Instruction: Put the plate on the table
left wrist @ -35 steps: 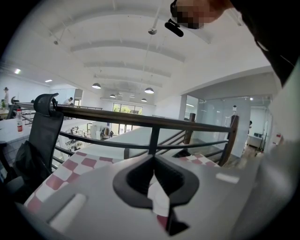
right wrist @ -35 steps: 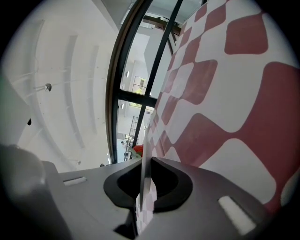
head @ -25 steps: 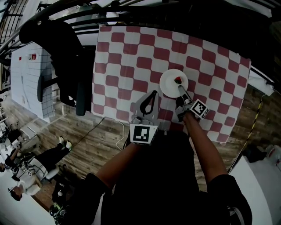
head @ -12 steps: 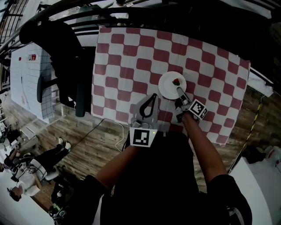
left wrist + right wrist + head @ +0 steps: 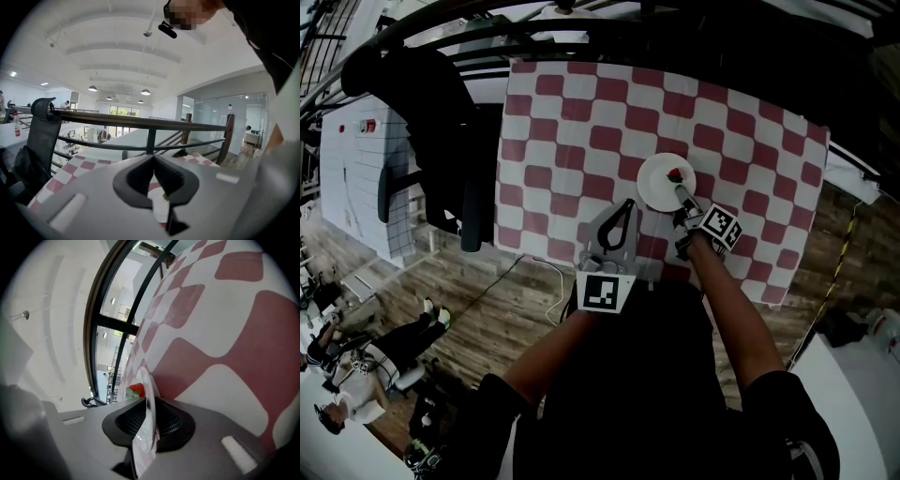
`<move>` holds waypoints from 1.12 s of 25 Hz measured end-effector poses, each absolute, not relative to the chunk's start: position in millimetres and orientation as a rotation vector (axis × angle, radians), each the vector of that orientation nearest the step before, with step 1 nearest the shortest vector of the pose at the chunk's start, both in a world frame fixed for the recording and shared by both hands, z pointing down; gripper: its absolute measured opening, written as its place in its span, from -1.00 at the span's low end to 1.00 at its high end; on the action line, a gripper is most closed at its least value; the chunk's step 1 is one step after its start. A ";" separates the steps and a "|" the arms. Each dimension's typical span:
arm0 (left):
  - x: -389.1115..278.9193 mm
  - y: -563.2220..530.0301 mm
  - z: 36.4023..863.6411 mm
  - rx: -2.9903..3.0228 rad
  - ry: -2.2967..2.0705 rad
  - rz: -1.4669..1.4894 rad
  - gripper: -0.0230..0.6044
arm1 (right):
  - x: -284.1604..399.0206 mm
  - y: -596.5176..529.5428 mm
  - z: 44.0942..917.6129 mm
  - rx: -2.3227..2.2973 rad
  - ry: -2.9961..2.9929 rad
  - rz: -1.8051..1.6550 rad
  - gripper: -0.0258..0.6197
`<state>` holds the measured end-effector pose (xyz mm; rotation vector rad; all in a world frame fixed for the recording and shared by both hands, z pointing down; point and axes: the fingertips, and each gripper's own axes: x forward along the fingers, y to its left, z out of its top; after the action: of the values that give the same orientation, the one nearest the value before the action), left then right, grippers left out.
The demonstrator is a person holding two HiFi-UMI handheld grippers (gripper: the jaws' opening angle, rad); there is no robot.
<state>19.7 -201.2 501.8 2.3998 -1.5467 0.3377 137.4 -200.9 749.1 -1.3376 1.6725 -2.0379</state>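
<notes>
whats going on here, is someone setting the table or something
A person holds a tool in each hand. The right tool pinches the rim of a white plate carrying a strawberry, at or just above the red-and-white checked tablecloth; whether it has touched down is unclear. Its jaws have just been opening, with the rim between them. The left tool is shut and empty by the tablecloth's near edge.

A dark railing [image 5: 140, 123] runs just behind the black office chair [image 5: 431, 112]; near the chair, a white cable [image 5: 555, 286] trails across wooden floor [image 5: 487, 309].
</notes>
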 end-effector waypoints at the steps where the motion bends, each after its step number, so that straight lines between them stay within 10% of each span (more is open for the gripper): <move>1: 18.4 -200.1 501.3 2.399 -1.548 0.337 -0.90 | 138.6 -199.7 750.5 -1.363 1.644 -2.058 -0.76; 28: -22.7 -155.7 484.2 2.440 -1.545 0.280 -0.90 | 152.9 -147.4 741.5 -1.717 1.733 -2.084 -0.13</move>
<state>-22.7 -155.7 484.2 2.4399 -1.5453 0.2804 152.9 -147.4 741.5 -1.7167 1.7334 -2.0840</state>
